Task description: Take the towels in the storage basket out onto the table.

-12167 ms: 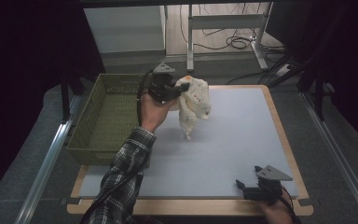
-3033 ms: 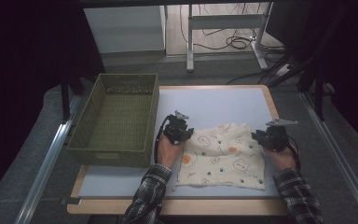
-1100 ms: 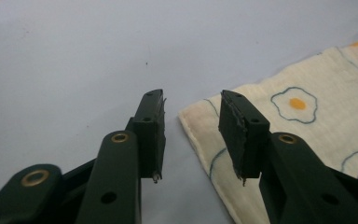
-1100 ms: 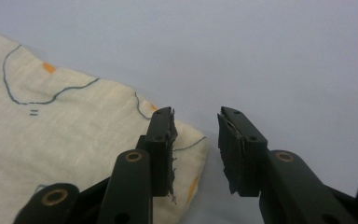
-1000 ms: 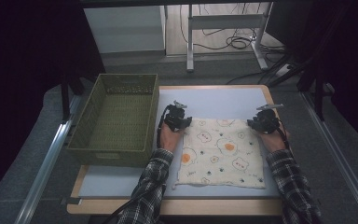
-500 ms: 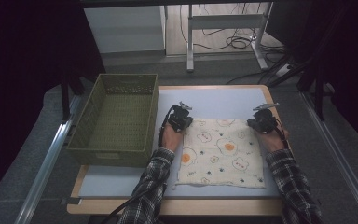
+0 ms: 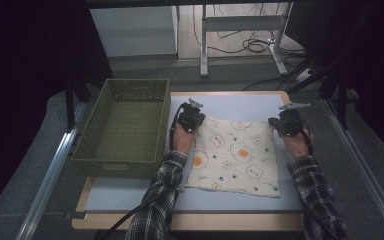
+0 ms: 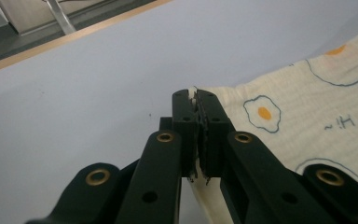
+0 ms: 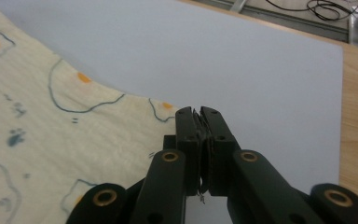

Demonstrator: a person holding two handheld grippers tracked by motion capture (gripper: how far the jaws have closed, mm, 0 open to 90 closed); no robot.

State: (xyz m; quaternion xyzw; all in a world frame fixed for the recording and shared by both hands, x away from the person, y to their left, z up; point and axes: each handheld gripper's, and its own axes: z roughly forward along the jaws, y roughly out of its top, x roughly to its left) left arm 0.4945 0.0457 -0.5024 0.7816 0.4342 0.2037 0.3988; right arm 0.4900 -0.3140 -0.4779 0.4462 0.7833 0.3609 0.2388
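High view: cloth (image 7: 235, 157), cream w/ fried-egg and bear print, lay spread nearly flat on the pale blue mat (image 7: 230, 102), just right of the green basket (image 7: 125, 125), which stood empty. Left gripper (image 7: 189, 120) sat at the cloth's far-left corner, right gripper (image 7: 284, 122) at its far-right corner; both forearms in plaid sleeves came in from the near edge. Risks, as judged: each grip looked to be on a thin sliver of corner only, so any uneven pull or lift could let a corner slip out and the cloth would sag or bunch on that side. If one hand moved ahead of the other, the far edge would skew and any fold would come out crooked. Near edge lay free on the mat, slightly wavy, and could drag or curl under if the far edge were carried over too low. Left hand was also close to the basket wall, so a wide swing could knock it. Tongs: left gripper view had the left gripper (image 8: 195, 100) w/ jaws closed tight, a scrap of cloth edge pinched at the tips, no gap visible. Right gripper view had the right gripper (image 9: 200, 116) likewise clamped, jaws together on the cloth corner, fabric (image 9: 74, 140) running off to the left over the mat.
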